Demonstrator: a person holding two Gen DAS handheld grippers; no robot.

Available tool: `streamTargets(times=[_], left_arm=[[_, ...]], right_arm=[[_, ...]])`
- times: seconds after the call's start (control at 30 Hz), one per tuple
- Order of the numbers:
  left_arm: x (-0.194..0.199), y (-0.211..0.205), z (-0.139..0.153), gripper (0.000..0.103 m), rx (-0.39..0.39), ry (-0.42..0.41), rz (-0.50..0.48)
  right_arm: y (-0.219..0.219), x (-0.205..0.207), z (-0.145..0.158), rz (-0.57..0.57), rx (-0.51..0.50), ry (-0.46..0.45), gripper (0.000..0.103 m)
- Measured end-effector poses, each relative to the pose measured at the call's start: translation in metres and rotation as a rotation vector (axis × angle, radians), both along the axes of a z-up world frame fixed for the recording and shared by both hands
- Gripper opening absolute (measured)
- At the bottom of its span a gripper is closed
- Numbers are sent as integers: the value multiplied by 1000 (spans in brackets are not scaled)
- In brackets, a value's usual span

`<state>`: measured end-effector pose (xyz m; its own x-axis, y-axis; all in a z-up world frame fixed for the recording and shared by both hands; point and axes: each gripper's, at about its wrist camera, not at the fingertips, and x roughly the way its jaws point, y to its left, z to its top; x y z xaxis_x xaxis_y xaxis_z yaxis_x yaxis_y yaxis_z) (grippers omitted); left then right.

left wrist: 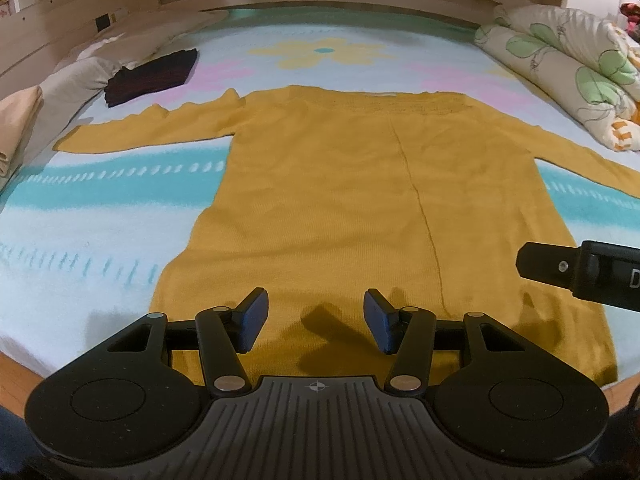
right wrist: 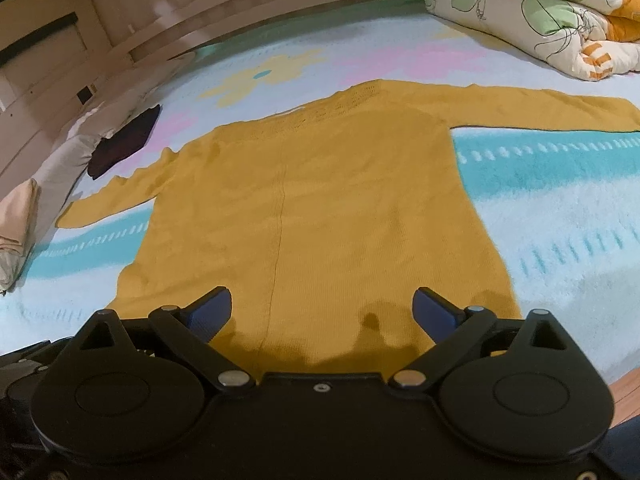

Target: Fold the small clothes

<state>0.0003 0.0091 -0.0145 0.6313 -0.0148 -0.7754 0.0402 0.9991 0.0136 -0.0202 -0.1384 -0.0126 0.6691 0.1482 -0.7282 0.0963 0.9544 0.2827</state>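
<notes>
Left gripper [left wrist: 316,320]: jaws spread apart with nothing between the blue pads; it hangs over the near hem, angled down at the cloth.
Right gripper [right wrist: 322,314]: jaws spread wide, pads empty; also above the near hem. Its black body shows at the right edge of the left wrist view.
Mustard sweater [left wrist: 360,200]: lies flat on the bed straight ahead of both claws — hem nearest them, neckline farthest, one sleeve stretched out to each side. A long crease runs from hem toward neckline.
Bed sheet [left wrist: 100,248]: pale blue with teal bands and flower shapes, under the sweater on every side.
Dark folded garment [left wrist: 152,76]: far ahead and left of the claws, beyond the left sleeve, apart from the sweater.
Floral quilt [right wrist: 540,16]: bundled far ahead on the right.
Beige pillow [right wrist: 18,220]: at the left edge.
</notes>
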Motion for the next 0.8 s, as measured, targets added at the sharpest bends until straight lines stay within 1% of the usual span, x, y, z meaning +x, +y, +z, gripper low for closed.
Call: streamTargets(times=[0.13,0.2,0.5,0.67,0.8], left_arm=[[1,3,-1,51,-13,12,2],[1,3,-1,51,-24,13,2],[3,1,-6,51,-20,58,-12],[7,0,-7,51,-25,87,-9],[13,-4,0,51,-8,101,-21]], right_arm=[[2,1,-2,4,-5,20,98],[1,2,-3,5,7,26,98],[-1,3,-7,-11,27,58,98],[-4,7,-12,-21,38,89,91],[-10,9,-12,-36,65,99,91]])
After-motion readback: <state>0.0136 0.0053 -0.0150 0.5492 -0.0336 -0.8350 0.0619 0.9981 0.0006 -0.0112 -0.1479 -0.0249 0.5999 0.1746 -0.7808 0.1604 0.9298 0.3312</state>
